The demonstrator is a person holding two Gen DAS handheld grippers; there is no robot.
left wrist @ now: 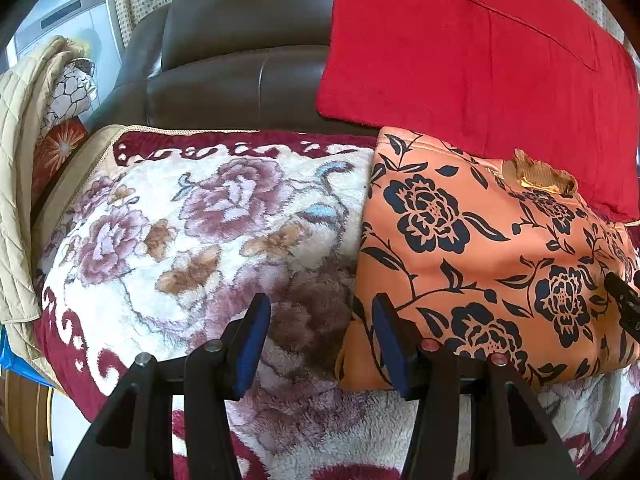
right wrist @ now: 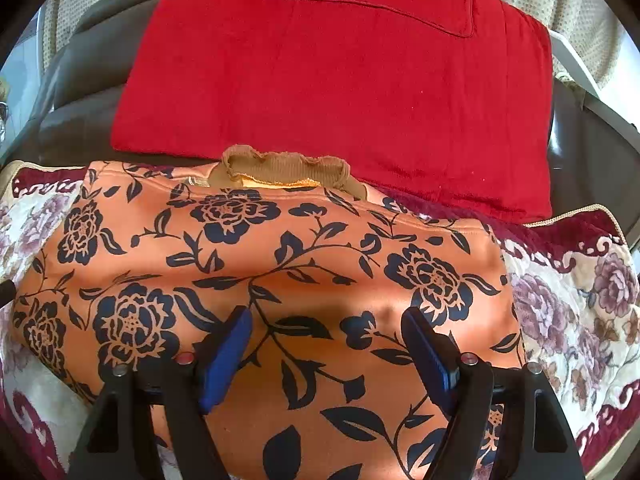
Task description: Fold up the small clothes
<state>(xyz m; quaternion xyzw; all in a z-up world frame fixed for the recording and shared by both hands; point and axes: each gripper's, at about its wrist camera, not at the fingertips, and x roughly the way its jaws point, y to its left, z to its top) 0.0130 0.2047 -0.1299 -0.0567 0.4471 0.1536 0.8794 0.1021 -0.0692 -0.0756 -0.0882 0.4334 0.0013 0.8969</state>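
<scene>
Both tongs stood spread, pinching nothing: left tongs [left wrist: 322, 340] beside the folded orange floral garment [left wrist: 480, 264] on the fleece blanket [left wrist: 160, 240], right tongs [right wrist: 326, 344] above it. Risk: a shallow one-layer pinch would unfold the stack.

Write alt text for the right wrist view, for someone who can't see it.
An orange garment with dark floral print lies folded on a plush floral blanket, with the right gripper open above it, blue-padded fingers apart. Behind it a red garment rests against a dark sofa back.
</scene>
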